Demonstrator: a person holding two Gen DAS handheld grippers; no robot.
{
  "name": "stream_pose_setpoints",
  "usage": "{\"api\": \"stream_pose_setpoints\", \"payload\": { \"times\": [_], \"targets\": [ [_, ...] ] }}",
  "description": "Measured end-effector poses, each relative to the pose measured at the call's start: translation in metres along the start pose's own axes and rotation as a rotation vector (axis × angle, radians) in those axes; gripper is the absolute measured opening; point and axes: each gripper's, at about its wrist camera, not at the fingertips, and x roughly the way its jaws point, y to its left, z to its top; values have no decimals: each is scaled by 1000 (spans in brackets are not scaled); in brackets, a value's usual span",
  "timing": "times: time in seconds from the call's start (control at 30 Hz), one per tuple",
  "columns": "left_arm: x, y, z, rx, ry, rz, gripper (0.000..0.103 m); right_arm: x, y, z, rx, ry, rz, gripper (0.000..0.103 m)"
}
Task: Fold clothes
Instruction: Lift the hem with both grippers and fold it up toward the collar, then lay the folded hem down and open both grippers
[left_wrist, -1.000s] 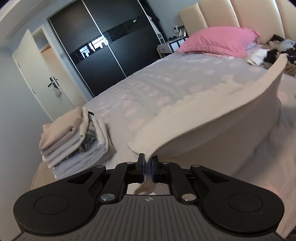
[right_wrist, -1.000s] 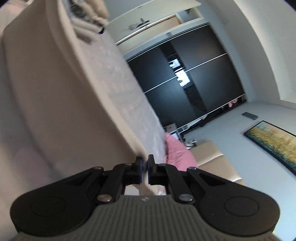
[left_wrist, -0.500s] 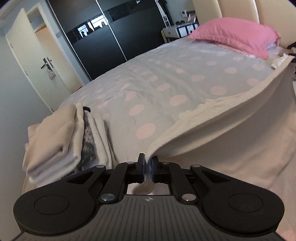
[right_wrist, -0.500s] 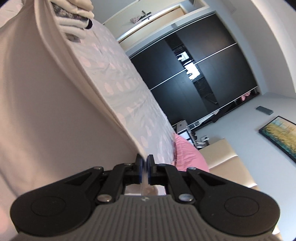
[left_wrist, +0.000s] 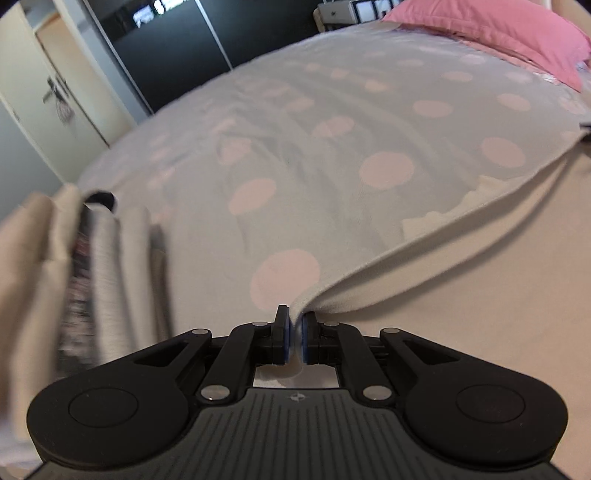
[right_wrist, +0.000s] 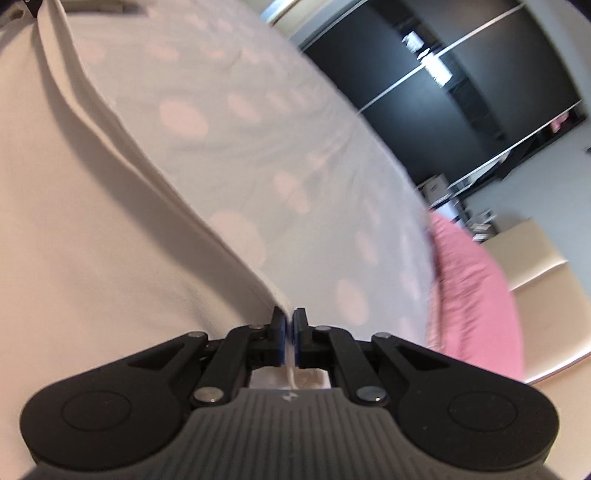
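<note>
A cream garment (left_wrist: 461, 266) lies spread low over the bed, its top edge stretched between my two grippers. My left gripper (left_wrist: 294, 325) is shut on one corner of that edge. My right gripper (right_wrist: 289, 325) is shut on the other corner; the garment (right_wrist: 92, 221) fills the left of the right wrist view. The far tip of the edge reaches the other gripper at the frame border in each view.
The bed has a grey cover with pink dots (left_wrist: 332, 147). A stack of folded clothes (left_wrist: 74, 266) sits at the bed's left edge, blurred. A pink pillow (left_wrist: 498, 29) lies at the head. Dark sliding wardrobe doors (right_wrist: 461, 92) and a white door (left_wrist: 62, 92) stand behind.
Both grippers have come down toward the bed with the garment. The raised cloth edge has dropped low over the cover, and the folded stack is now closer on the left.
</note>
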Motion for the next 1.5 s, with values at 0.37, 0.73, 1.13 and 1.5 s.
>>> {"api": "stream_pose_setpoints", "payload": {
  "times": [0.37, 0.73, 1.13, 1.5],
  "targets": [
    [19, 16, -16, -119, 28, -4, 25, 44, -5, -6, 217, 57, 76, 19],
    [-71, 42, -57, -234, 17, -41, 28, -25, -40, -42, 490, 105, 246, 31],
    [-142, 5, -171, -166, 72, -243, 41, -128, 7, -140, 655, 193, 483, 34],
    [-116, -18, -173, -151, 154, -268, 3, -104, 2, -165, 873, 284, 531, 6]
  ]
}}
